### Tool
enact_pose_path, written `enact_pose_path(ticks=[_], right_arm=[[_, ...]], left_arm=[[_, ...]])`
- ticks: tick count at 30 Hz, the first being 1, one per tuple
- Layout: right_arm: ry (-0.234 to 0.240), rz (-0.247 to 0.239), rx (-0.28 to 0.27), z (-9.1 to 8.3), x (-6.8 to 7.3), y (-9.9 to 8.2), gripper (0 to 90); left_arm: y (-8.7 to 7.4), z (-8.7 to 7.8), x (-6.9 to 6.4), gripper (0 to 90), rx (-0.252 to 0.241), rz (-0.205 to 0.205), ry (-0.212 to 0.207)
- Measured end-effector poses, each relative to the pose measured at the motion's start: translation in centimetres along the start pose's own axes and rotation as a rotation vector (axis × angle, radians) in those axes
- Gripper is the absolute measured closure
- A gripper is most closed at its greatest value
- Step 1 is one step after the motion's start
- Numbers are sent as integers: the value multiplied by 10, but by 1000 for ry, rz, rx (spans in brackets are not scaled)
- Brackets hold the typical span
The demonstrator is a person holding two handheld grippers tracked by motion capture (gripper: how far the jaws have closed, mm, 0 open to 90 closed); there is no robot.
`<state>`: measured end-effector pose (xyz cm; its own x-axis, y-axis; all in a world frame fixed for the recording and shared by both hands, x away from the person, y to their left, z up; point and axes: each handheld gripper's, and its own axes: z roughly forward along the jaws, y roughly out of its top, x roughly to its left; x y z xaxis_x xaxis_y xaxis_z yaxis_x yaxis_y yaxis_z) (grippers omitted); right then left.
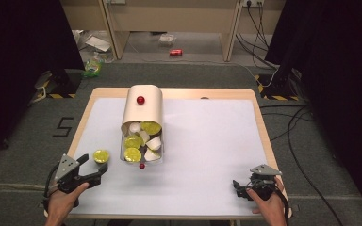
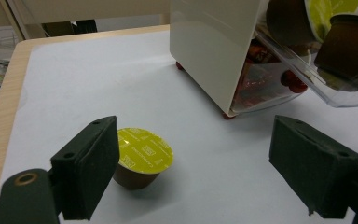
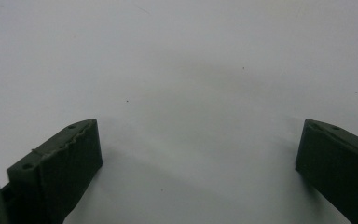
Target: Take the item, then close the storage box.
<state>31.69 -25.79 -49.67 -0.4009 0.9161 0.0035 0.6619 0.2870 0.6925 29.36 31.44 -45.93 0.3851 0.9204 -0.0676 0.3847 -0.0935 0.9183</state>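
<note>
Tabletop (image 1: 207,141): capsule (image 2: 142,157) upright, foil up

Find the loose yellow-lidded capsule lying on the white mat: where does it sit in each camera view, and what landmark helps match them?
High view: the capsule lies lower left, just ahead of the left tongs.
Left gripper view: lower left, beside the left-hand pad, untouched.
Right gripper view: bare white mat between open jaws, no capsule.
Shared landmark: the cream dispenser right of the capsule.
</note>
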Motion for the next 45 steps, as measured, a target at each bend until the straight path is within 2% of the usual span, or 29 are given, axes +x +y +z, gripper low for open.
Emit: enact_pose_path(ticks=[31, 45], right_arm=[[0, -1, -1, 0, 0, 0, 6], [0, -1, -1, 0, 0, 0, 6]], left_arm=[[-1, -8, -20, 159, -22, 24, -33], [11, -8, -29, 159, -47, 48, -49]])
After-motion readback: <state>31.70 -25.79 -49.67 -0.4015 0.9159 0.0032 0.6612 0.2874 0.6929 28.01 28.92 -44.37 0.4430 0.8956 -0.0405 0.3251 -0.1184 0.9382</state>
